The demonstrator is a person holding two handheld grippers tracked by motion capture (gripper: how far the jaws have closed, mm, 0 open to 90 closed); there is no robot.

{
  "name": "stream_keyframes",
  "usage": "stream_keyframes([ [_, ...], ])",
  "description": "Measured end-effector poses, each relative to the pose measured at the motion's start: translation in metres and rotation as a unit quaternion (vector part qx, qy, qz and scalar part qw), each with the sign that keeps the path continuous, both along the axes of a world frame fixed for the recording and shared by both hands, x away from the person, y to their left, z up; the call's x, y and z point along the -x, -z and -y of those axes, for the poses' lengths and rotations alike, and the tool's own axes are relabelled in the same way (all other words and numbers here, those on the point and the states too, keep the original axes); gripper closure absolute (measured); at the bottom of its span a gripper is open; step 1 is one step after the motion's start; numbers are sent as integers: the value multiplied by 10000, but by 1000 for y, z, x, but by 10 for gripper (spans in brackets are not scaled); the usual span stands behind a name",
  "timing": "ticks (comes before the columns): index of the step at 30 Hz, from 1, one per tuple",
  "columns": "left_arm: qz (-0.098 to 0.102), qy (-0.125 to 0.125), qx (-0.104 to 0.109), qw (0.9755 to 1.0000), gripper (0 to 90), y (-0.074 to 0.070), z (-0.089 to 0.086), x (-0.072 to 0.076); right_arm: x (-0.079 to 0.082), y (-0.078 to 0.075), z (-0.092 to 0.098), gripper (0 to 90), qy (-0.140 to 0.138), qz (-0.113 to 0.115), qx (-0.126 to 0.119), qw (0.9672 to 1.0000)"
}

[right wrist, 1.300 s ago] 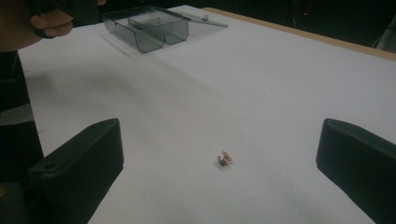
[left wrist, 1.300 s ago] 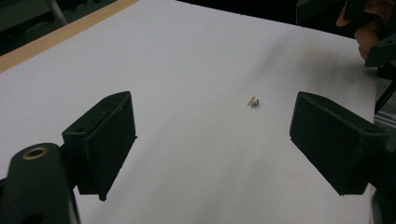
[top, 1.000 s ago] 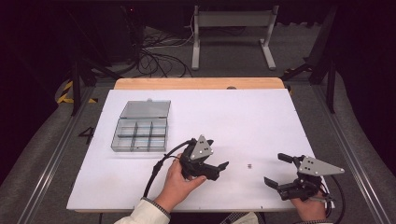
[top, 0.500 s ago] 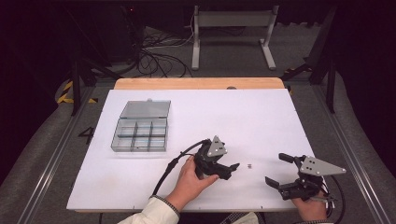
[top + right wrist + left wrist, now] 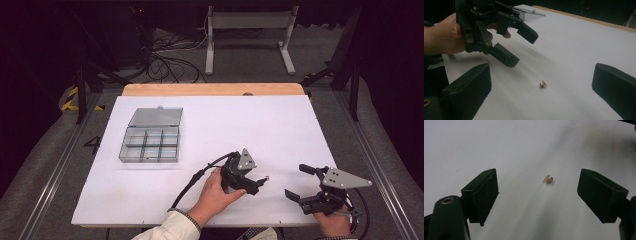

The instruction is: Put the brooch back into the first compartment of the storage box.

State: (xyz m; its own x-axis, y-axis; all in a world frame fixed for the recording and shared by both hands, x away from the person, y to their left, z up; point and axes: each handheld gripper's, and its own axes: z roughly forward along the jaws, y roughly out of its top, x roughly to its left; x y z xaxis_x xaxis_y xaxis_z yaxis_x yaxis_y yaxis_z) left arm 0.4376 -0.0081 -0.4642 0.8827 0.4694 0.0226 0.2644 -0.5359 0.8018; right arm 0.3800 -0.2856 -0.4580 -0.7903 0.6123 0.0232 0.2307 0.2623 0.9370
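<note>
A left gripper (image 5: pixel 261 183), its fingers spread wide, hangs just above a tiny tan object (image 5: pixel 548 179) lying alone on the white bench (image 5: pixel 240 120) near the front edge, the object sitting between the two open fingers and touching neither. To the right, the right gripper (image 5: pixel 301 182) rests low at the near right corner with its fingers also spread, pointing left toward the same object (image 5: pixel 543 84), which lies well short of them. A clear compartment box (image 5: pixel 151 141) with its lid folded back stands well apart at the far left of the bench.
</note>
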Motion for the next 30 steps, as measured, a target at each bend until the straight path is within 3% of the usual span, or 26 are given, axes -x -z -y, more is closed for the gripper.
stream_keyframes([
  [23,-105,-12,-225,9997,206,20,29,-9,0,0,3,32,-10,-18,-35,10000],
  [30,-159,-2,-175,9997,283,22,36,-10,-1,0,3,32,-20,-33,-24,10000],
])
